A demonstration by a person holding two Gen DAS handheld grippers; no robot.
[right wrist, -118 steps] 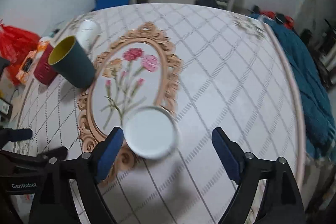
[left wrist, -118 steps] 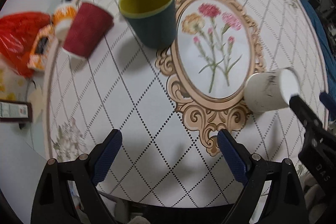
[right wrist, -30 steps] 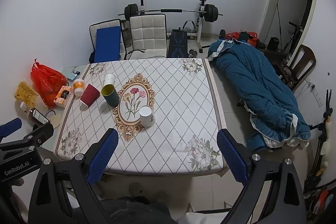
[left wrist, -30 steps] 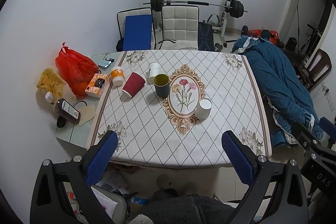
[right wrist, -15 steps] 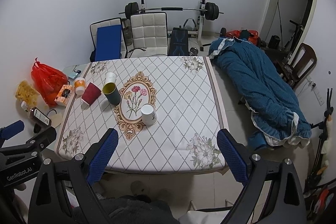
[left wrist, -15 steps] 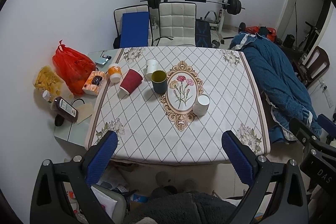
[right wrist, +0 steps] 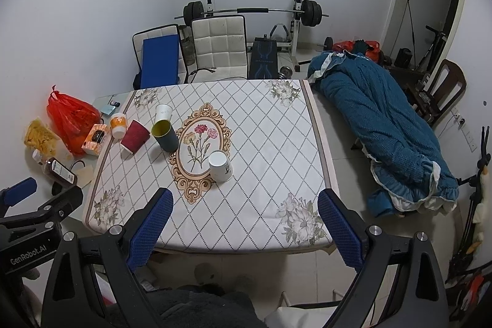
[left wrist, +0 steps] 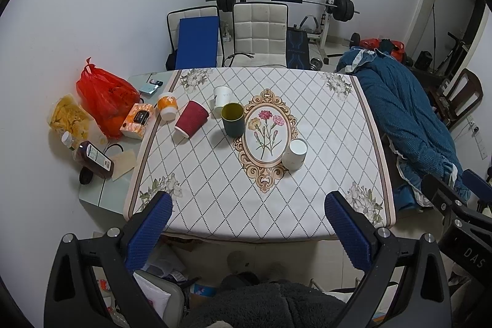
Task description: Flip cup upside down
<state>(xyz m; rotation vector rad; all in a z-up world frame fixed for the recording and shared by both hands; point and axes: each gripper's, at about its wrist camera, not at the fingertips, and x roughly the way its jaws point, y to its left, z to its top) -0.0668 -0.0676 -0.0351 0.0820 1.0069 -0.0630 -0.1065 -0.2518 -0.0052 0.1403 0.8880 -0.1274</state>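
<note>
A white paper cup stands upside down, base up, at the right edge of the flower medallion on the table; it also shows in the right wrist view. A dark green cup stands upright with its mouth up; it shows in the right wrist view too. A red cup, an orange cup and another white cup stand upside down nearby. My left gripper and my right gripper are open and empty, held high and well back from the table's near edge.
A red bag, a tissue pack, a snack bag and a bottle lie on the side table at the left. Chairs and a barbell rack stand behind the table. A blue blanket lies to the right.
Both grippers have pulled far back and up from the table since 3.9 s ago, when the right gripper was close around the white cup. In the last second they drifted only slightly.
</note>
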